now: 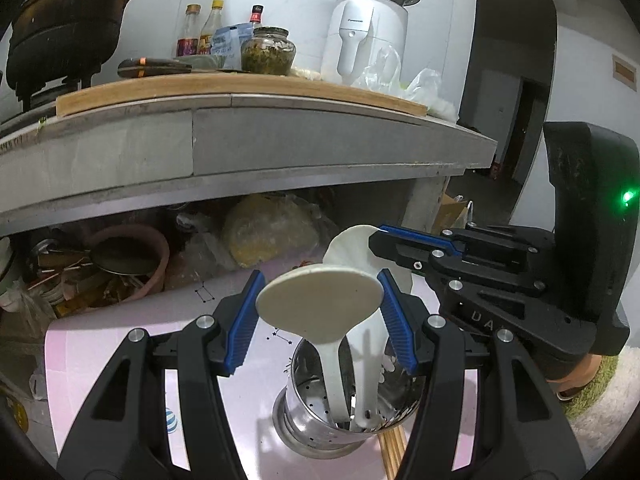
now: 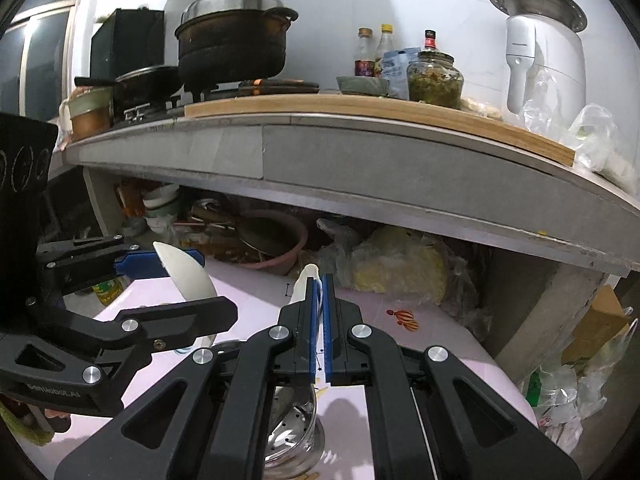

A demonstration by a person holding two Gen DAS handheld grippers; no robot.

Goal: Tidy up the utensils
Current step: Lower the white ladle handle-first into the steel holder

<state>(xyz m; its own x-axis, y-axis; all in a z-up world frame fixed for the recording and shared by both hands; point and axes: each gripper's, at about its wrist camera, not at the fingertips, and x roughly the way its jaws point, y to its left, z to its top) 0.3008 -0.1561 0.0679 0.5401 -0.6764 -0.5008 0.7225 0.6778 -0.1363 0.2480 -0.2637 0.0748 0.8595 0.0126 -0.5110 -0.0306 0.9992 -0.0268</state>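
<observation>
A perforated steel utensil holder (image 1: pixel 344 412) stands on the pink table (image 1: pixel 120 344); it also shows in the right wrist view (image 2: pixel 292 436). Two white rice paddles stand in it. The nearer paddle (image 1: pixel 320 304) has its head between my left gripper's (image 1: pixel 320 320) open blue pads, untouched. The farther paddle (image 1: pixel 352 252) is edge-on in the right wrist view (image 2: pixel 304 284), and my right gripper (image 2: pixel 320 320) is shut on it. The right gripper shows in the left wrist view (image 1: pixel 404 248), at the right. The left gripper (image 2: pixel 160 264) shows at the left of the right wrist view, beside the nearer paddle (image 2: pixel 188 276).
Wooden chopsticks (image 1: pixel 390 452) lie beside the holder. A grey counter (image 1: pixel 240 148) overhangs the table, carrying a cutting board (image 1: pixel 240 92), pots, bottles, a jar (image 1: pixel 269 50) and a white appliance (image 1: pixel 368 36). Under it sit a pink basin (image 1: pixel 132 264) and plastic bags (image 1: pixel 264 236).
</observation>
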